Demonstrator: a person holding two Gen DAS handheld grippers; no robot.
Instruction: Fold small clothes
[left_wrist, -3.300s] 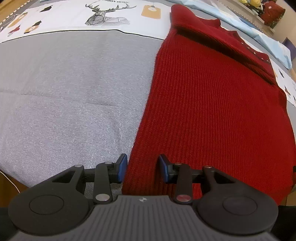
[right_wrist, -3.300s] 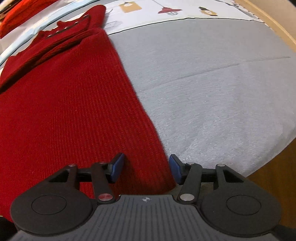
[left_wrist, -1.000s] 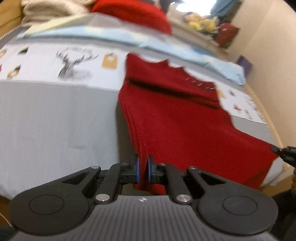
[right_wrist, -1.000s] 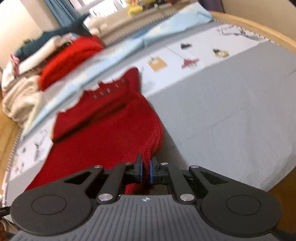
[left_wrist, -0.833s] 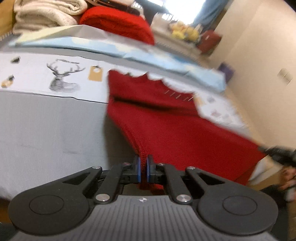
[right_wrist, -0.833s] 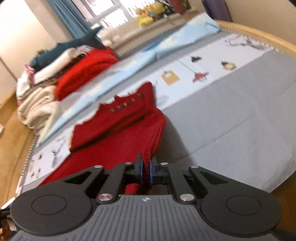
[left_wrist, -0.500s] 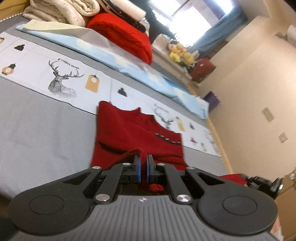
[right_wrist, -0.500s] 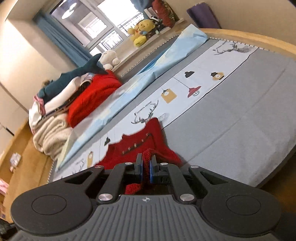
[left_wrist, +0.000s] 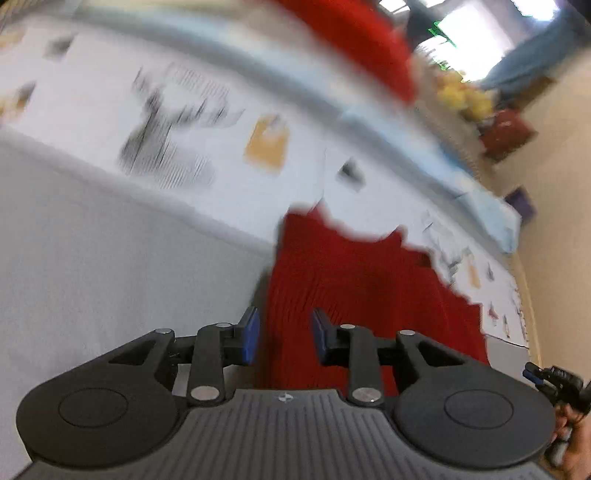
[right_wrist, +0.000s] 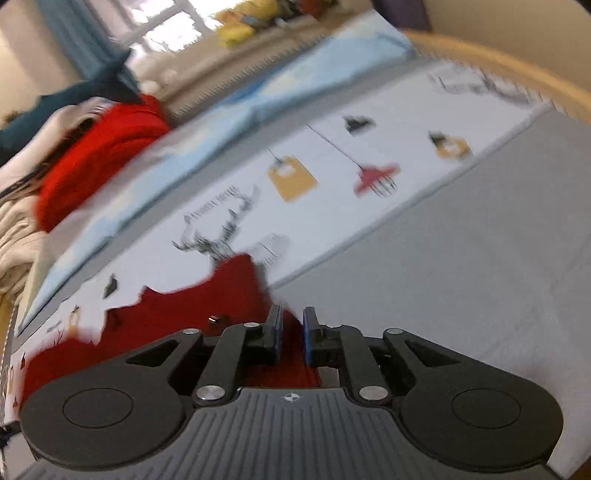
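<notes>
A red knit sweater (left_wrist: 354, 280) lies folded over on the grey bed cover (left_wrist: 92, 258), its far edge on the white printed strip. My left gripper (left_wrist: 285, 332) hovers over the sweater's left edge. Its jaws are opening, with red cloth lying between the blue pads and not pressed. In the right wrist view the same sweater (right_wrist: 166, 325) lies low and to the left. My right gripper (right_wrist: 292, 330) is at its right corner, jaws opening to a narrow gap with red knit showing between them. Both views are blurred by motion.
A pile of folded clothes, red (right_wrist: 99, 147) and cream (right_wrist: 14, 240), lies at the far side behind a light blue sheet (right_wrist: 258, 99). A wooden bed rim (right_wrist: 517, 74) curves along the right. A person's hand (left_wrist: 569, 435) with the other gripper shows at the left view's lower right.
Both grippers carried the sweater's near hem up and forward toward its collar, folding it over. They came down on it, and both pairs of jaws have parted, the left wider.
</notes>
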